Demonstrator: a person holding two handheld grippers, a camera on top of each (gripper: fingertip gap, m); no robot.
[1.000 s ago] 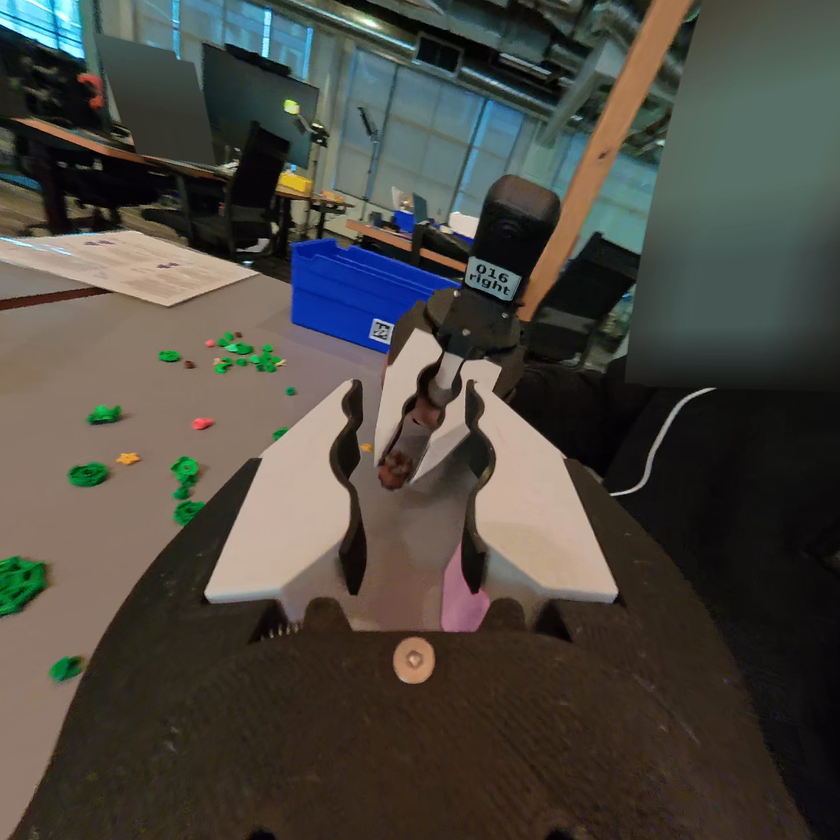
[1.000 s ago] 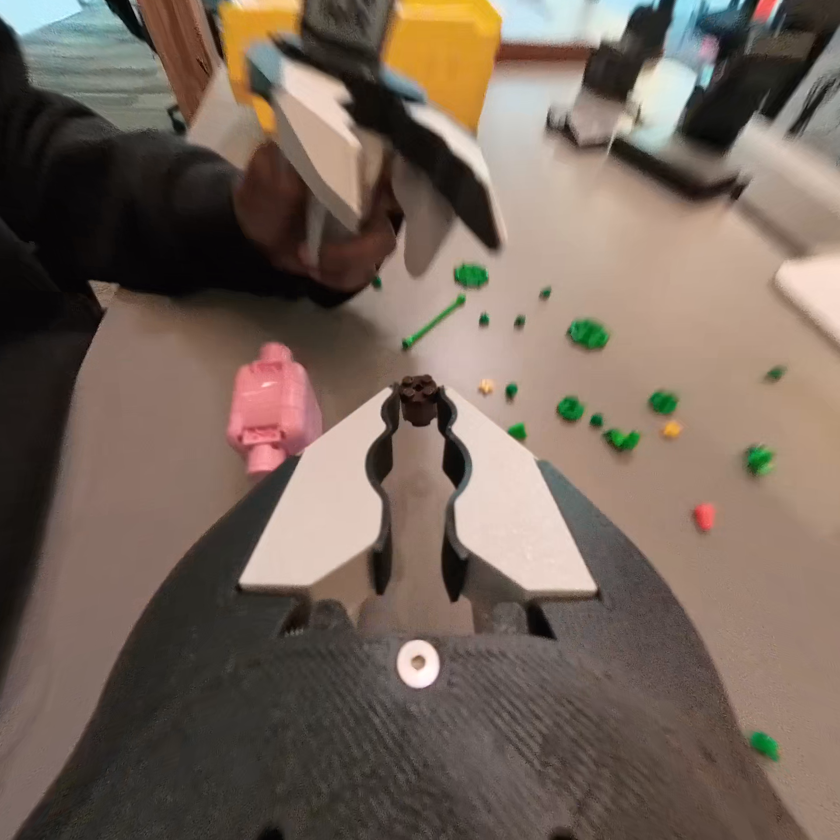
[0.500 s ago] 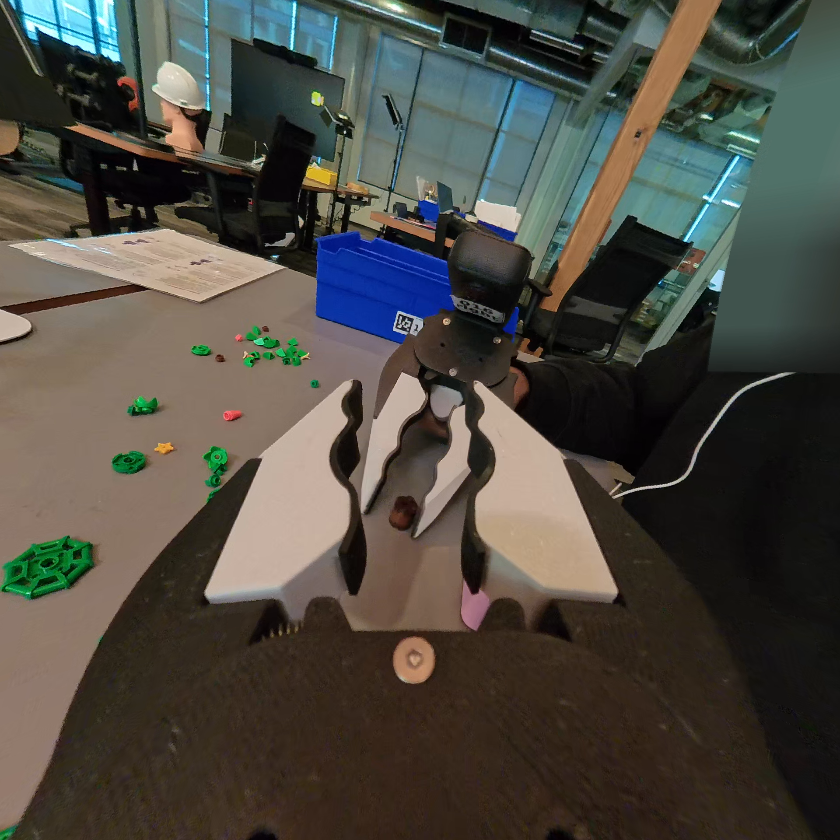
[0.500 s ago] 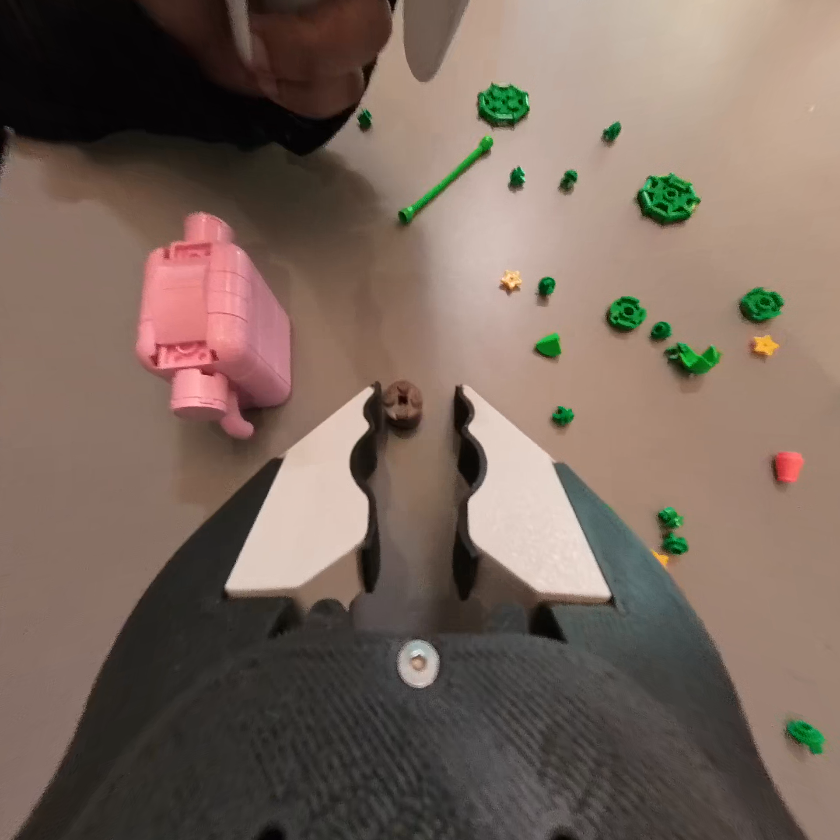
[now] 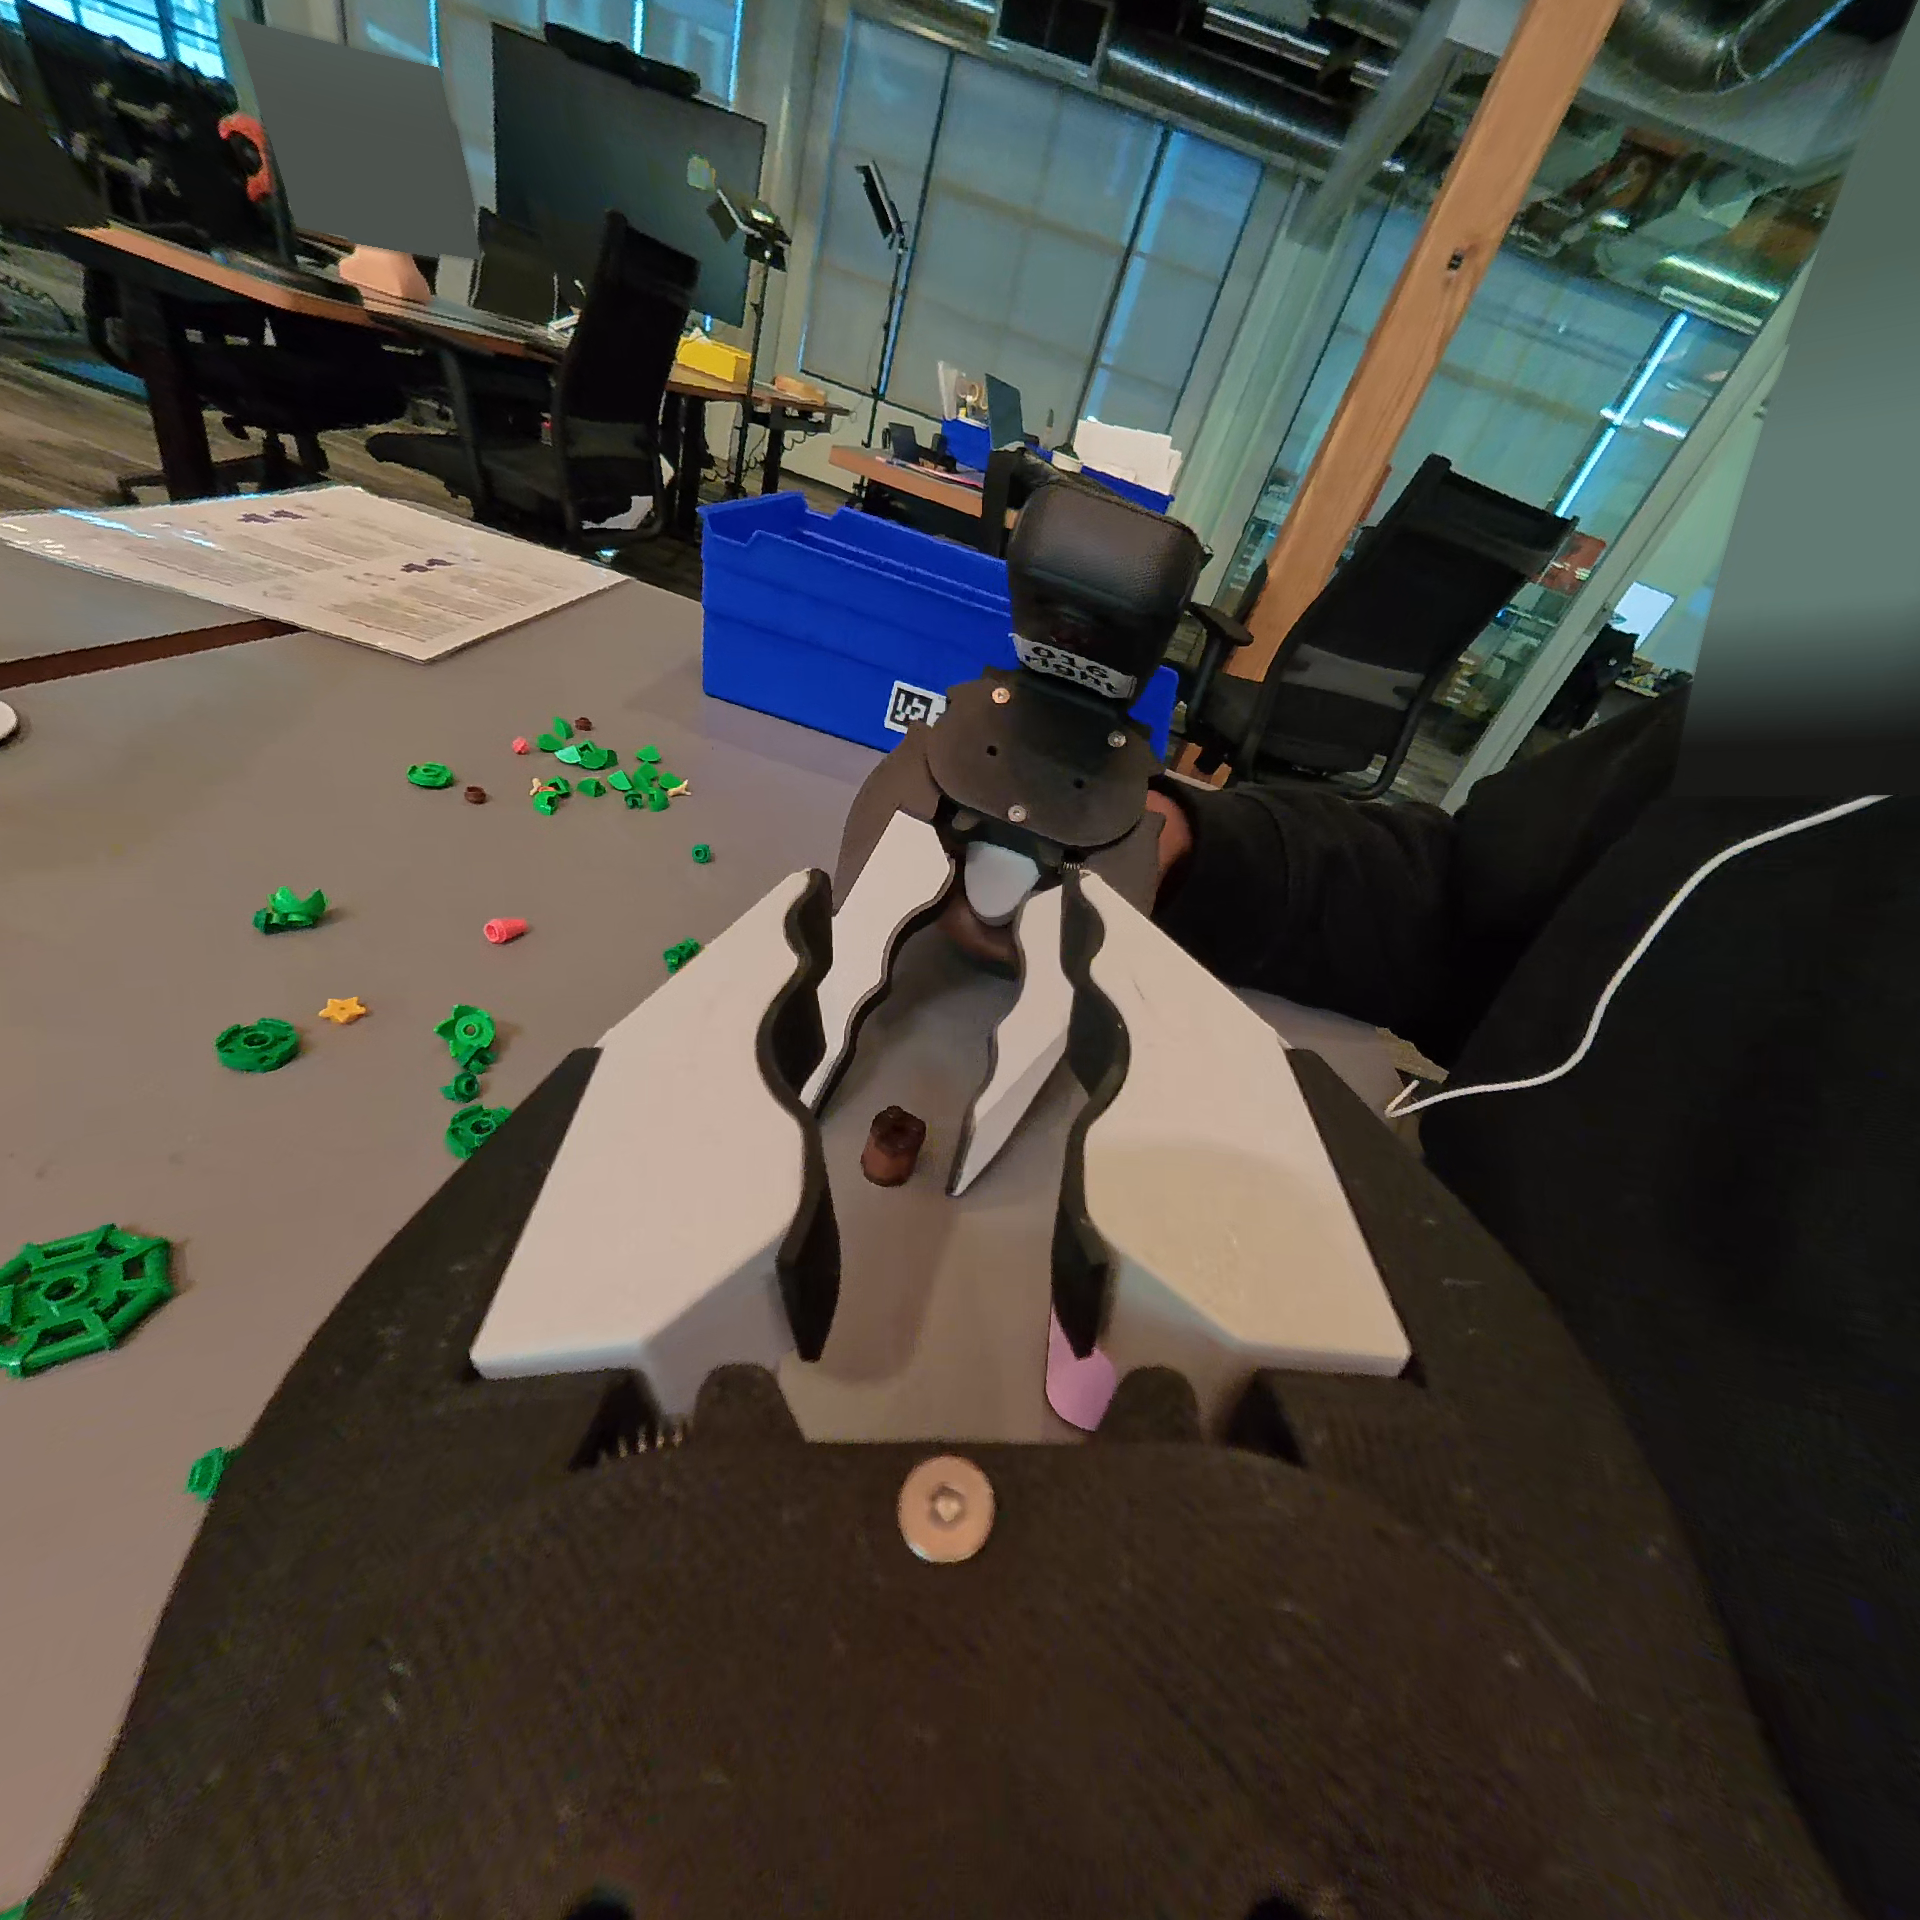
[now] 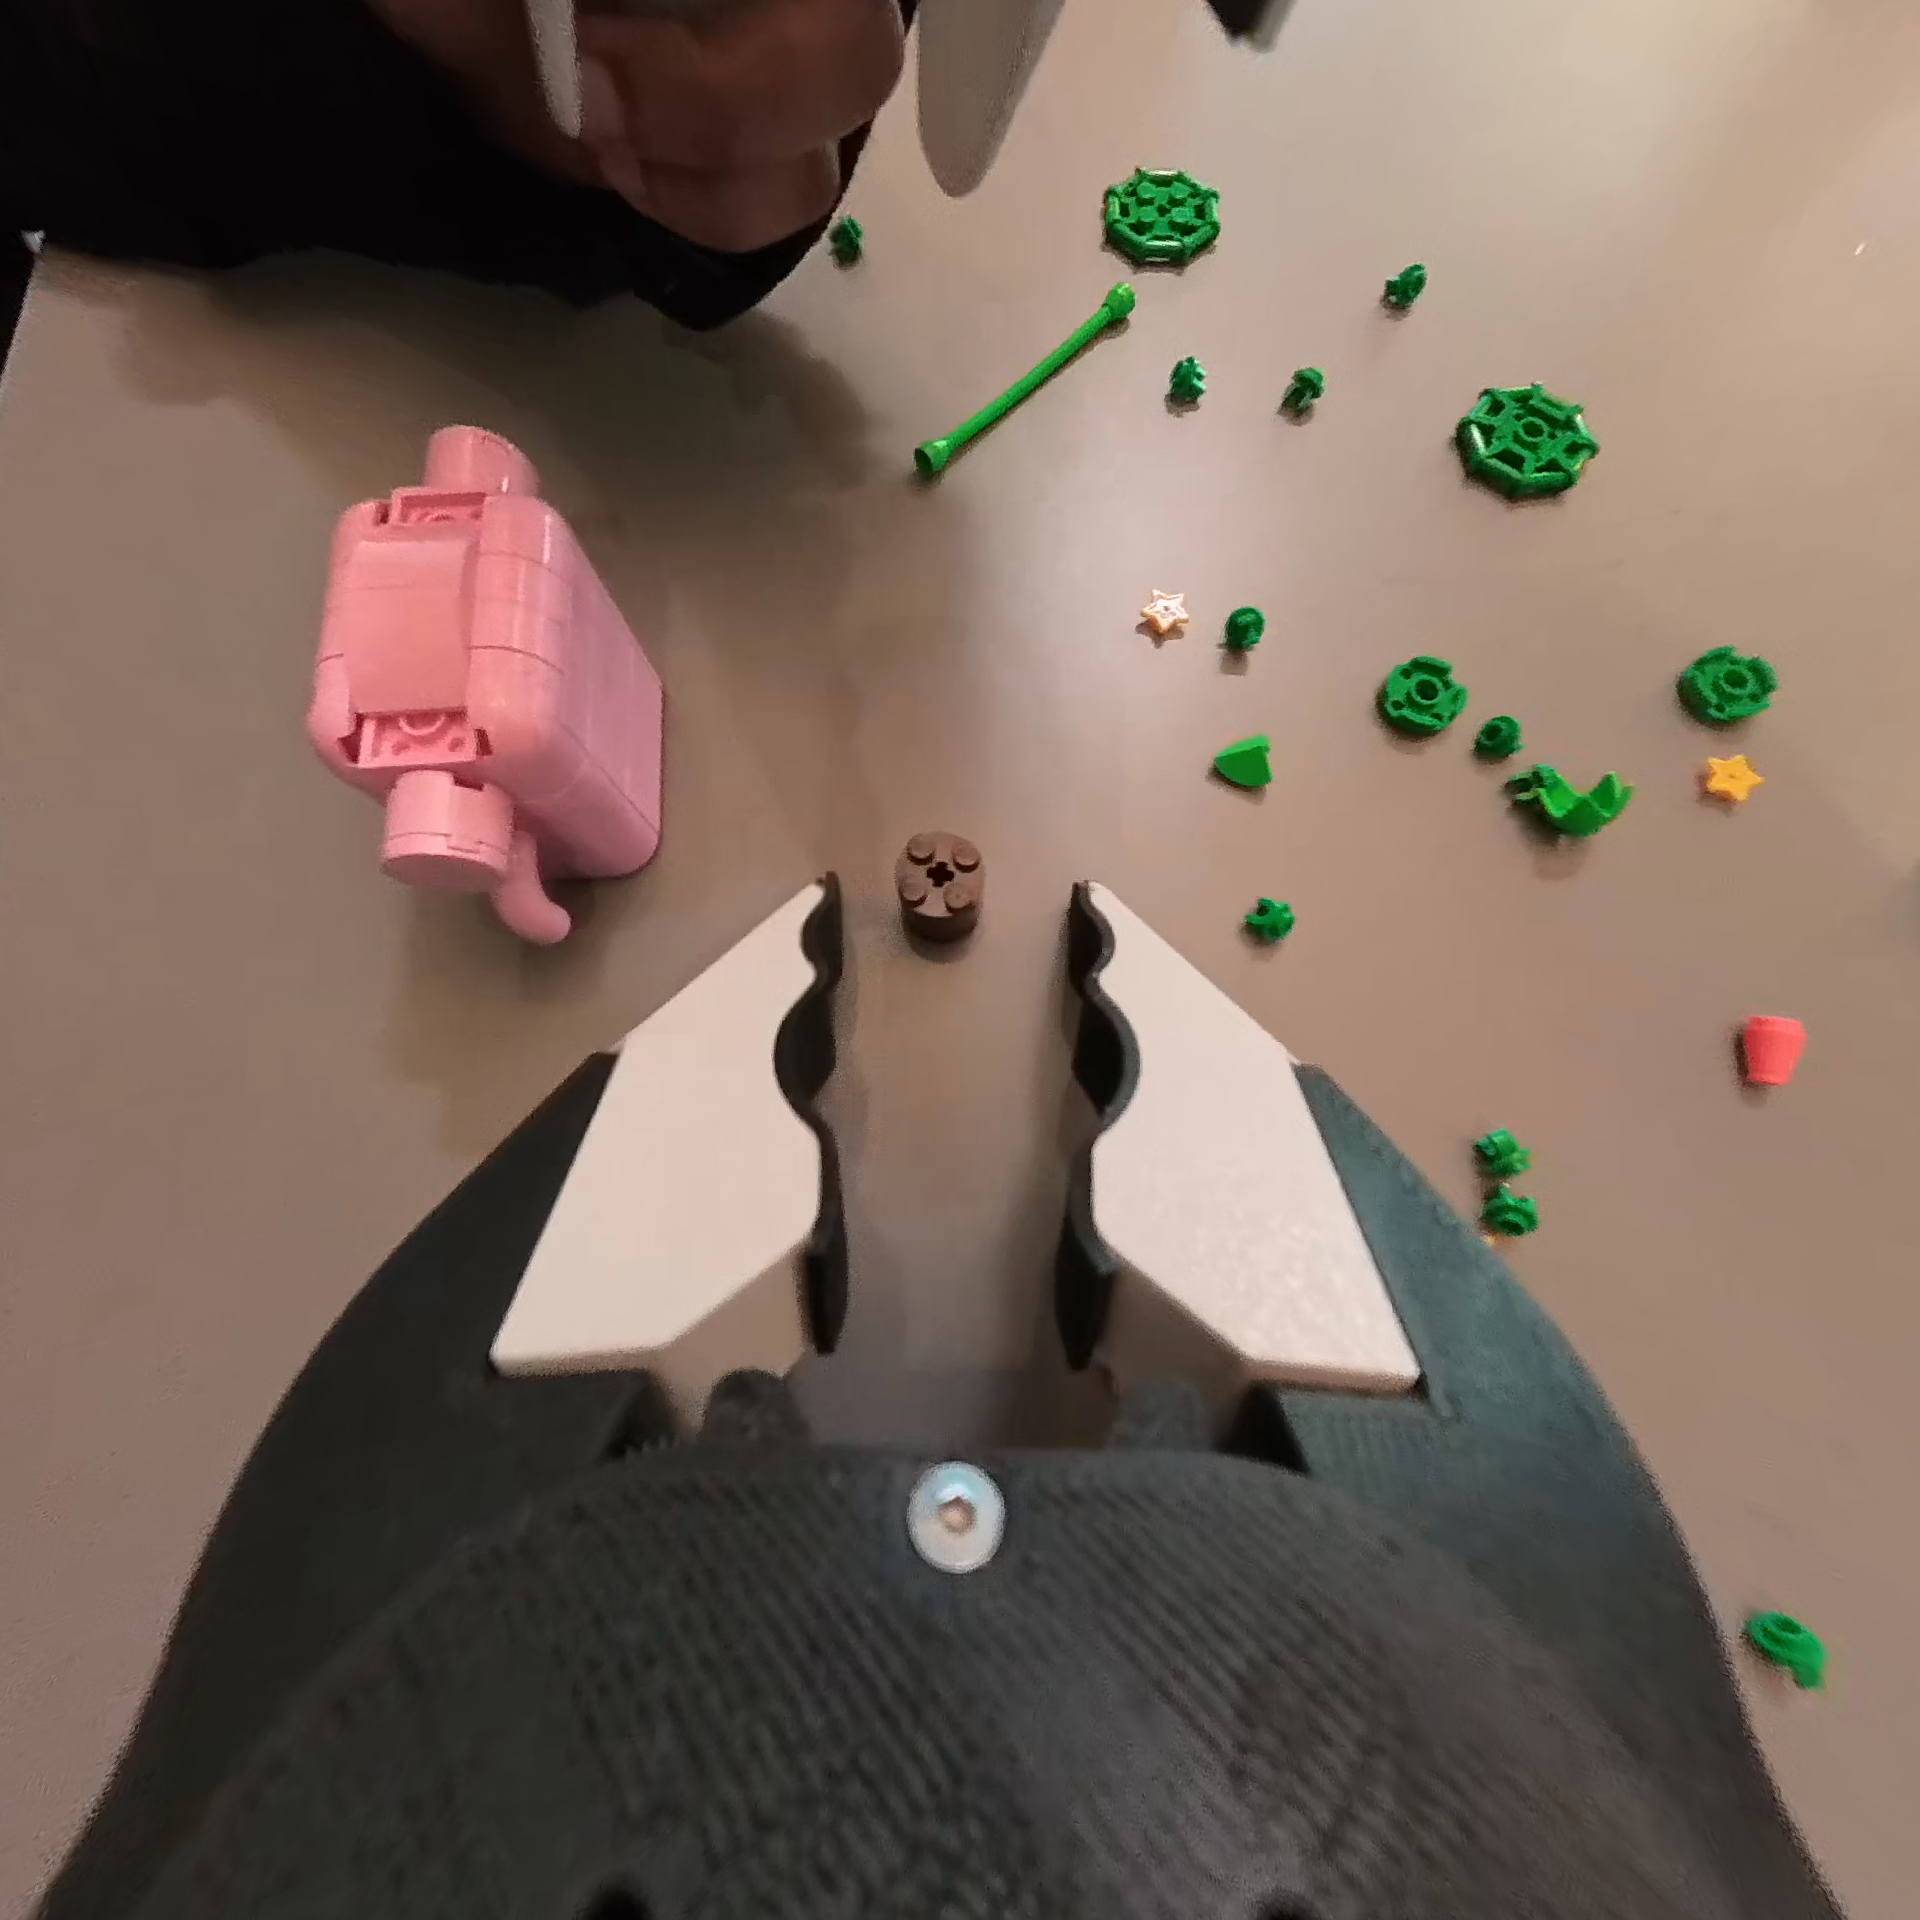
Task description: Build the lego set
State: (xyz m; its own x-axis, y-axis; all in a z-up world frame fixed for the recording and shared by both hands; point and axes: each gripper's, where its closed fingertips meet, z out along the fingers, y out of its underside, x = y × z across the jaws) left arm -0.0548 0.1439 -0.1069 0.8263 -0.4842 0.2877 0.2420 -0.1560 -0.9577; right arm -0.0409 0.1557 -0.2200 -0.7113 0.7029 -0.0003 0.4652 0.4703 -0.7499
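Brick (image 6: 940, 899), brown, stands just beyond right gripper (image 6: 954, 899), its fingers spread apart.

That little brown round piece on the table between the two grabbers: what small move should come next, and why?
Probably the left gripper should ease forward and close on the brown round brick. The brick stands alone, studs up, on the table; the right gripper is open around it, touching nothing. The left one, also open and empty, points straight at it.

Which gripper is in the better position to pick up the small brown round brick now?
Right, probably. The right gripper is open and points down at the brown round brick, which stands between its fingertips. The left gripper is open too, but tilted and farther back.
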